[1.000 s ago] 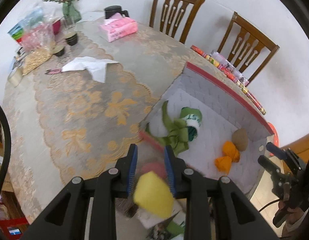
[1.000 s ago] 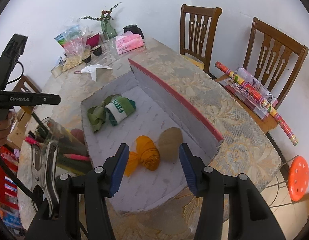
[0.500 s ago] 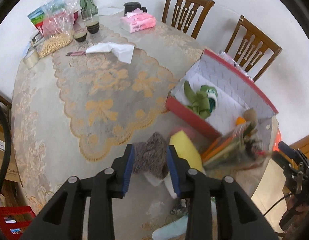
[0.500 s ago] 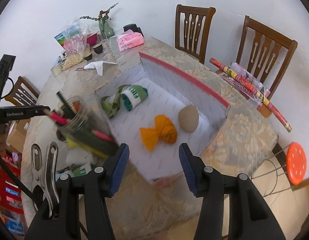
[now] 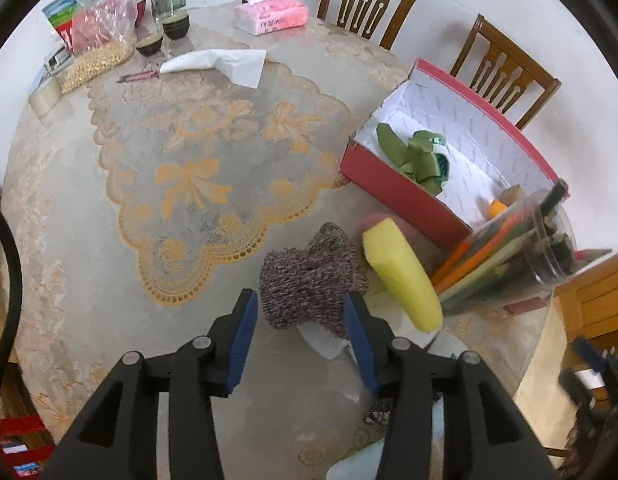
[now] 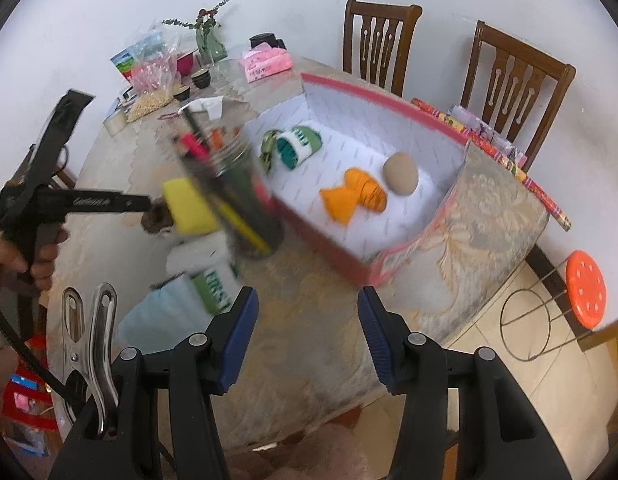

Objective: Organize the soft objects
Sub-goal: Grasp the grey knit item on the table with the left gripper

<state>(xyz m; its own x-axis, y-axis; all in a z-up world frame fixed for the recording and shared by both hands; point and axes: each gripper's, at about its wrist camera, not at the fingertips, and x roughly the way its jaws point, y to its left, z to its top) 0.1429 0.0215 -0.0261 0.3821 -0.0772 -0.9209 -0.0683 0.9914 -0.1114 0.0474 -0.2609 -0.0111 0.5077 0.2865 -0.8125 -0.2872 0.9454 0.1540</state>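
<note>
Partway done, by my read. Three soft things already lie in the red box (image 6: 329, 256): a green sock bundle (image 6: 297, 146), an orange roll (image 6: 355, 196) and a tan ball (image 6: 401, 174), all on its white floor, apart from one another.

Still out on the tabletop (image 5: 109, 240): a grey knit sock (image 5: 309, 284), a yellow sponge (image 5: 401, 276) just beside it, and some white/green soft items by the pencil jar (image 6: 237, 196) (blurred, can't tell what they are).

Left gripper (image 5: 301, 332) has just been opening; its jaws stand about half apart, straddling the near end of the grey sock. Its pads look clear of the knit, so nothing gripped yet.

Right gripper (image 6: 307, 336) is half open and empty, hovering over bare tabletop near the box's front corner.

Likely step in hand: picking the grey sock for the box. Sponge and the rest left after that.
</note>
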